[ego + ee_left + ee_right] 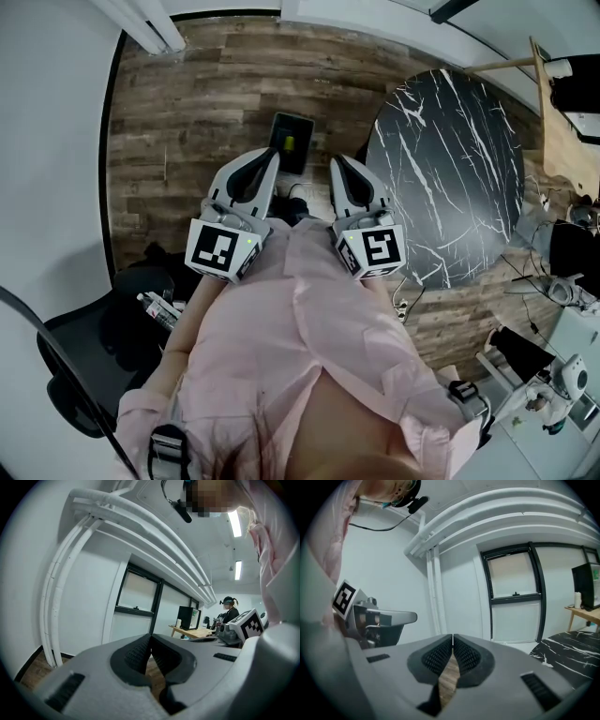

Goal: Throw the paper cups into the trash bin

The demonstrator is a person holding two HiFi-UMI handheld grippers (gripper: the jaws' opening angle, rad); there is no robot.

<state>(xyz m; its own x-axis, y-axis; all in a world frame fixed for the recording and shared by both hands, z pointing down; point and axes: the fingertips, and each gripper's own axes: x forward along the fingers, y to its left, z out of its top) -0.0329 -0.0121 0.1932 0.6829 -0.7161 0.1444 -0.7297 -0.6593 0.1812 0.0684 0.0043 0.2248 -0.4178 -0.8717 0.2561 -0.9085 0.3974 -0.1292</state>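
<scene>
Head view: left tongs (274, 154), right tongs (337, 162) closed; marble table (450, 169), possibly bin (292, 131).

Left gripper (274, 153) and right gripper (337, 163) are held side by side, close against the person's torso (300, 356), both pointing forward. Left jaws pressed together at the tips, nothing between them. Right jaws likewise together and empty.

To your right a round black marble table (450, 169) stands on the wooden floor (187, 112); white pipes (433, 592) run upward.
</scene>
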